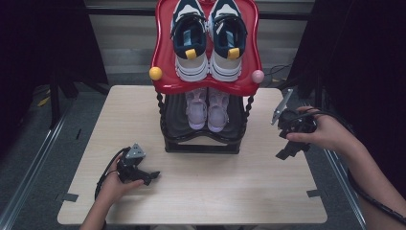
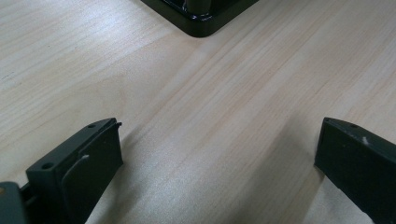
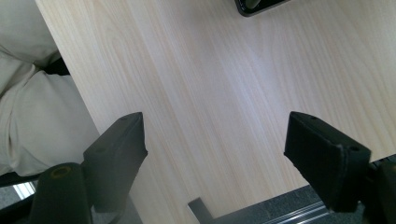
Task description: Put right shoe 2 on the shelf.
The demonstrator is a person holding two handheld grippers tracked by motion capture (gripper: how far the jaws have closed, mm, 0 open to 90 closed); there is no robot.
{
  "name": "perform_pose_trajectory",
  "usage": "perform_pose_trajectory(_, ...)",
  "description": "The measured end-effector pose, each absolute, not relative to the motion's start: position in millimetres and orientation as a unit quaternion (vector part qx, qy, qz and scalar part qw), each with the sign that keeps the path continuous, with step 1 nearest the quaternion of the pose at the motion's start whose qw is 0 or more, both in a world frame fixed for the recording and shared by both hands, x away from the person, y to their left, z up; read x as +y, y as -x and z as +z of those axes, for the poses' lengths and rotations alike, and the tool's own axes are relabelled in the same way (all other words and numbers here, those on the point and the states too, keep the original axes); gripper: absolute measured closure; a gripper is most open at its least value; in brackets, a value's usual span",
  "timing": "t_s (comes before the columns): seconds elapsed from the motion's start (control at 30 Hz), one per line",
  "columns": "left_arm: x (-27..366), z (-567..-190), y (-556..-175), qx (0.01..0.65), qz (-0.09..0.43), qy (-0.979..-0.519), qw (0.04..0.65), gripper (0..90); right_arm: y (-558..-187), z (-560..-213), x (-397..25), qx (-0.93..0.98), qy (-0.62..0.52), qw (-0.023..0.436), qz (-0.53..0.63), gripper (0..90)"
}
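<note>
A two-tier shoe rack (image 1: 165, 62) stands at the back middle of the table. Its red top shelf carries a pair of navy and white sneakers (image 1: 207, 36). A pair of pale pink shoes (image 1: 207, 109) sits on the black lower shelf (image 1: 174, 122). My left gripper (image 1: 152, 177) rests low over the table's front left, open and holding nothing (image 2: 219, 125), pointing toward the rack's black base corner (image 2: 201, 18). My right gripper (image 1: 288, 151) hovers at the table's right side, jaws open and bare (image 3: 215, 119) over the wood.
The light wooden table (image 1: 215, 187) has bare room in front of the rack. In the right gripper view, the person's light trousers (image 3: 28, 98) lie past the table's near edge and the rack base (image 3: 259, 5) is at the top. Dark curtains flank the table.
</note>
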State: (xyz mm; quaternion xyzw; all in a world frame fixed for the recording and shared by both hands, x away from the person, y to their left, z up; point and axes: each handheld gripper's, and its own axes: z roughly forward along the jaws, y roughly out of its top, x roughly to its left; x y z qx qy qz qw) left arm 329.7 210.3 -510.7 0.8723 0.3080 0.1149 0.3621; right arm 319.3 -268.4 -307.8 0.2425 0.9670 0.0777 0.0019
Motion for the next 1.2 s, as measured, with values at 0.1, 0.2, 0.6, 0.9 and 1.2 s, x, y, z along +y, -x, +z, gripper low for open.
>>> perform_pose_trajectory(0.1,210,-511,-330,0.308,0.115,-0.872,0.362,0.1,-320,-315,-271,0.968,-0.239,0.002,0.08,19.7)
perform_pose_trajectory(0.2,210,-511,-330,0.308,0.115,-0.872,0.362,0.1,-319,-322,-271,0.966,-0.245,-0.002,0.082,19.7)
perform_pose_trajectory(0.6,210,-511,-329,0.309,0.114,-0.872,0.363,0.0,-317,-347,-272,0.966,-0.247,-0.011,0.079,19.8)
perform_pose_trajectory(0.9,211,-511,-330,0.306,0.114,-0.874,0.36,0.1,-316,-369,-274,0.965,-0.248,-0.018,0.085,19.5)
perform_pose_trajectory(1.2,211,-511,-330,0.306,0.114,-0.874,0.36,0.1,-312,-387,-276,0.963,-0.255,-0.027,0.088,19.7)
